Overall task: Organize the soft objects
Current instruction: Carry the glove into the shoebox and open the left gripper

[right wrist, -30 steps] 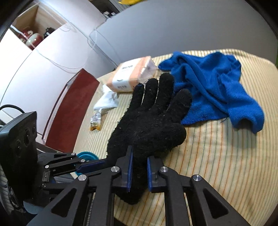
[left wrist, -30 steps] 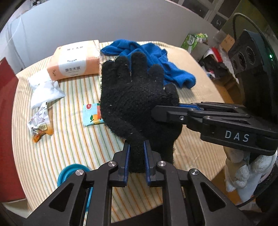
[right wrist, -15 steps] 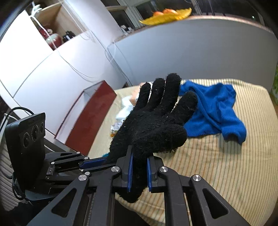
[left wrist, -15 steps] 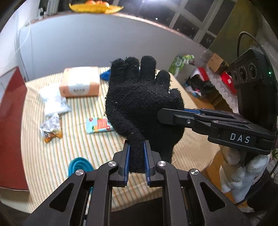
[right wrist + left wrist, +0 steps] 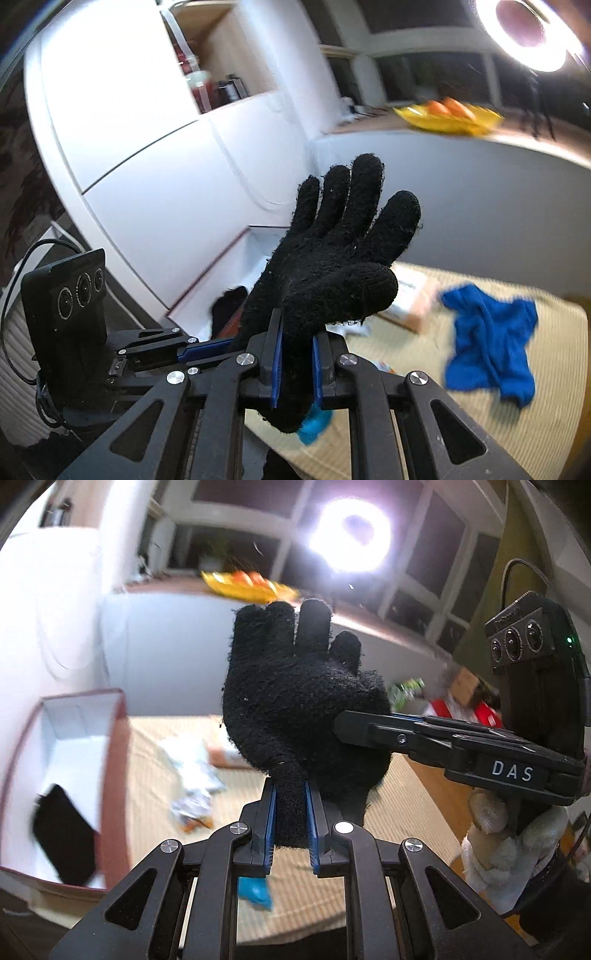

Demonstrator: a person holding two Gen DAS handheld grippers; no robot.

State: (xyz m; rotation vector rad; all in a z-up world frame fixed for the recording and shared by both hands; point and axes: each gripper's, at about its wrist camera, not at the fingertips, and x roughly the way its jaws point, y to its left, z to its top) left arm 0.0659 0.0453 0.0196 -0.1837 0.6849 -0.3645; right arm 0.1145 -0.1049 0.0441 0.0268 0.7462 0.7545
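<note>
Both claws (image 5: 290,808) (image 5: 295,360) clamp black glove (image 5: 295,701) above table edge (image 5: 417,775)

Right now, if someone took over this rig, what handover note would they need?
Left hand-held gripper: shut on the black glove's cuff.
Right hand-held gripper: shut on the same glove, at its side.
The glove hangs in the air above the striped table.
Done: a dark item, possibly the other glove, lies in the red-rimmed box.
Left: box this glove; the blue towel is on the table.
</note>
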